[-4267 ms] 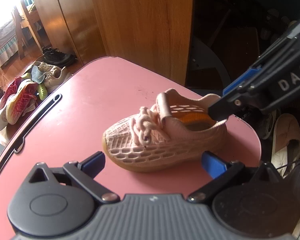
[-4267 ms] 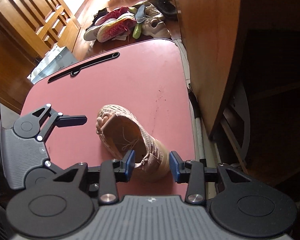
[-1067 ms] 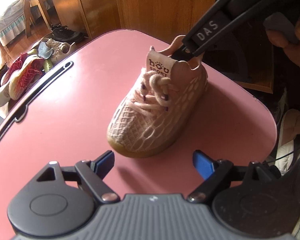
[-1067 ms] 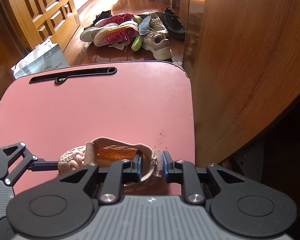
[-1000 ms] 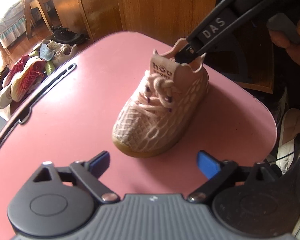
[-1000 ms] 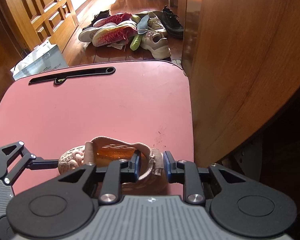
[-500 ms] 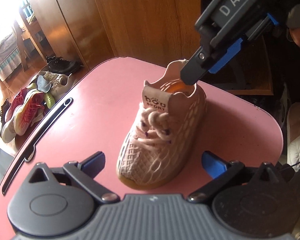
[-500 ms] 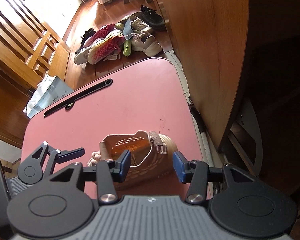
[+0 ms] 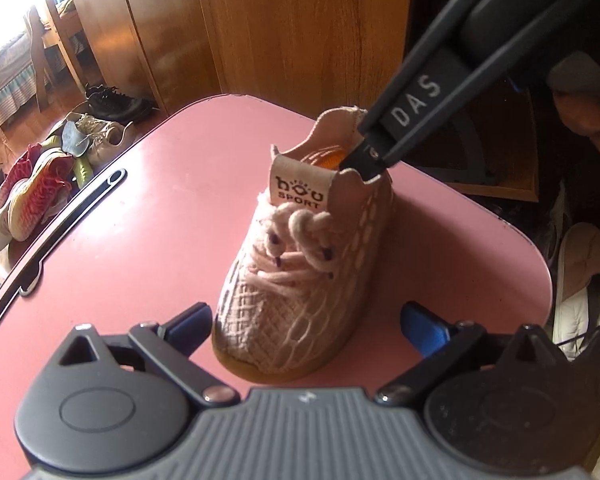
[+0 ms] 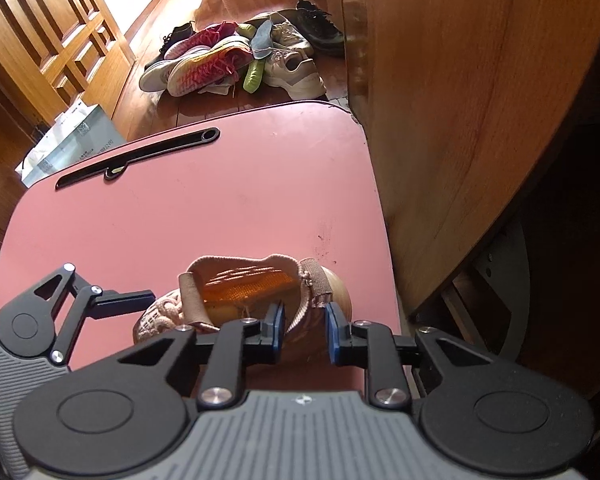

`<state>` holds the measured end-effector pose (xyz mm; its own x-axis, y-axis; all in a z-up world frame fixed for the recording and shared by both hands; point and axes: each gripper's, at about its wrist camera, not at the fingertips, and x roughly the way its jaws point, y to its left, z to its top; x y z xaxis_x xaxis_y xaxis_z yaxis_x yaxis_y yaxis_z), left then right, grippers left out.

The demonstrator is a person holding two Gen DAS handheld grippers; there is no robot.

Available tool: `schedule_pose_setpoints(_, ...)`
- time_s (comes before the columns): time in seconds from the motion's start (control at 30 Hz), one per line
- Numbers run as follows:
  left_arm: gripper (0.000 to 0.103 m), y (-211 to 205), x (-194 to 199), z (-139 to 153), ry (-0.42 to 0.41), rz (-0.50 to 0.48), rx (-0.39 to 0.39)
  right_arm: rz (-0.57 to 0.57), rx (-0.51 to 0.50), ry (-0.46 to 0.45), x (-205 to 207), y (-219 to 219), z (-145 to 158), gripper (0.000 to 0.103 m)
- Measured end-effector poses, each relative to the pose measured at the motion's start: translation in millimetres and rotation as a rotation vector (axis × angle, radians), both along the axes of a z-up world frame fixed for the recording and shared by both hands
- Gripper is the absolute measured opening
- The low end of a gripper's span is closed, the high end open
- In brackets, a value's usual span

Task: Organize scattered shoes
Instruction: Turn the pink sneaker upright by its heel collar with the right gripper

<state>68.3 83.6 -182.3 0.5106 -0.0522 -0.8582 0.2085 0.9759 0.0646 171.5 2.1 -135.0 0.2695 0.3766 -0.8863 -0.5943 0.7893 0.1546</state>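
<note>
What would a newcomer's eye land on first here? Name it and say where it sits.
The small pink knit shoe stands upright near the edge of the pink table, toe between the open fingers of the left gripper. The right gripper straddles its heel collar, one pad inside the shoe and one outside. Beyond the table's far edge, a jumble of sneakers lies on the wooden floor.

Pale pink net-patterned shoe (image 9: 300, 280) with orange lining, pink tabletop (image 10: 204, 216), blue-padded fingers (image 10: 275, 328)
</note>
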Motion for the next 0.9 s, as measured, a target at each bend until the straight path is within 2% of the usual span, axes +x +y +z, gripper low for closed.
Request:
schedule_pose_setpoints(0.3, 0.092, -3, -15, 2, 0.017, 0.062, -0.012, 0.059, 0.004, -0.058, -1, 16, -2, 0.015)
schedule_pose_setpoints(0.5, 0.092, -14, -21, -1, 0.040, 0.056, -0.013, 0.102, 0.028, -0.075, -4, 28, 3, 0.015)
schedule_pose_setpoints(0.8, 0.092, -21, -27, -5, 0.054, 0.067, -0.033, 0.033, 0.076, -0.033, 3, 13, 12, 0.016)
schedule_pose_setpoints(0.87, 0.092, -18, -26, -5, 0.057, 0.083, -0.032, 0.017, 0.087, -0.024, 5, 10, 14, 0.018)
schedule_pose_setpoints(0.9, 0.095, -17, -27, -2, 0.051, 0.090, -0.011, 0.010, 0.092, -0.019, 6, 8, 15, 0.025)
